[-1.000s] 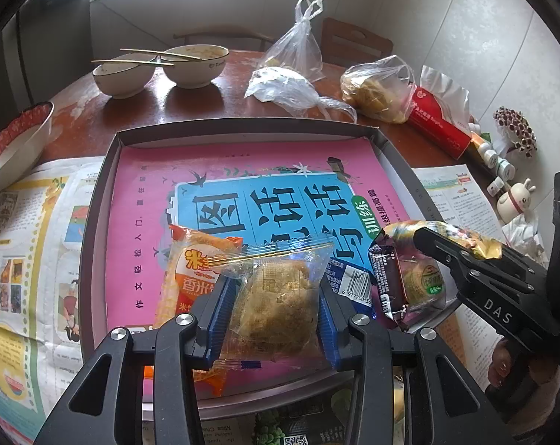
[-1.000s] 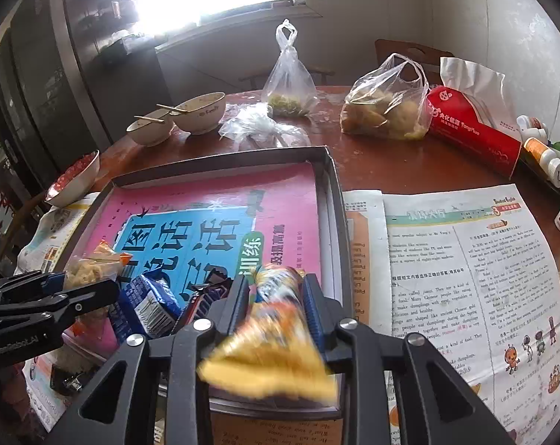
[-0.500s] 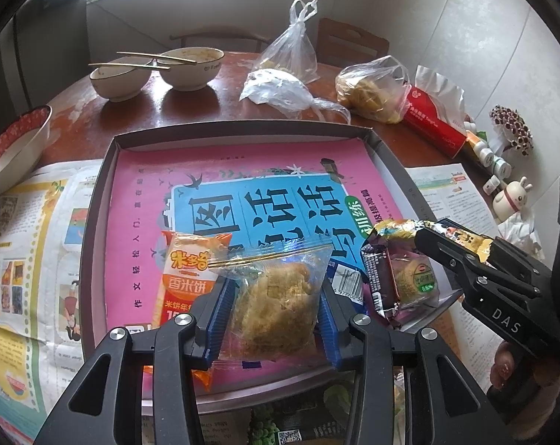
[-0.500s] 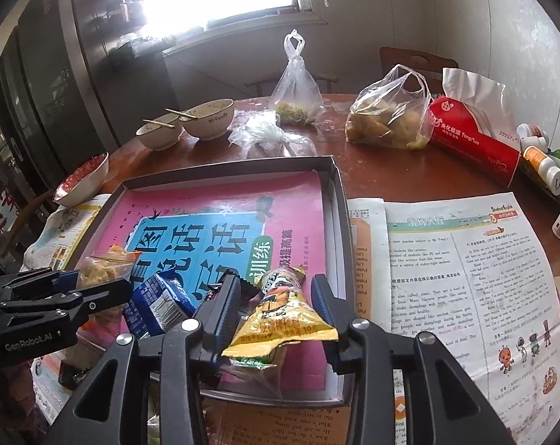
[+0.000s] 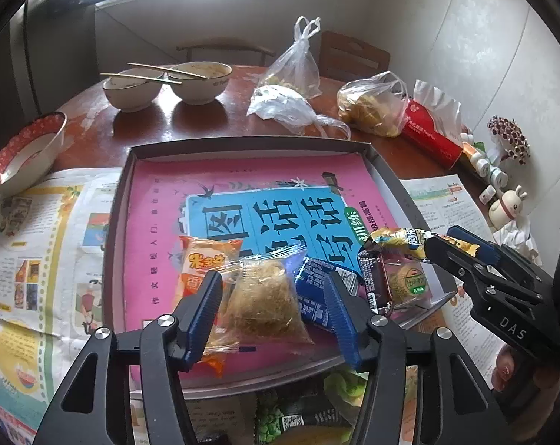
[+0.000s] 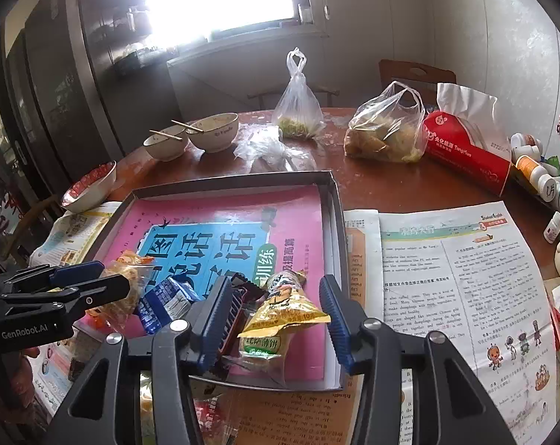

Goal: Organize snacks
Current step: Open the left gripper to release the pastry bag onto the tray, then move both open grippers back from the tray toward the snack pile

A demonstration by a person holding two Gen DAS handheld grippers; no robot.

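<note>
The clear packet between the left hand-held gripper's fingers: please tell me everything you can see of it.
The clear packet is a transparent plastic wrapper with a crimped top edge, holding one brownish, fibrous-looking cake. It lies flat in the tray, near its front edge, overlapping the orange packet on one side and the blue packet on the other. The left hand-held gripper has just been opening; the packet lies between its fingers, which no longer press it.

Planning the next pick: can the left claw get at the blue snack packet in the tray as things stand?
Probably yes. The left claw stands open over the clear floss-cake packet; the blue packet lies right beside it, partly tucked under that packet and the claw's right finger.
</note>
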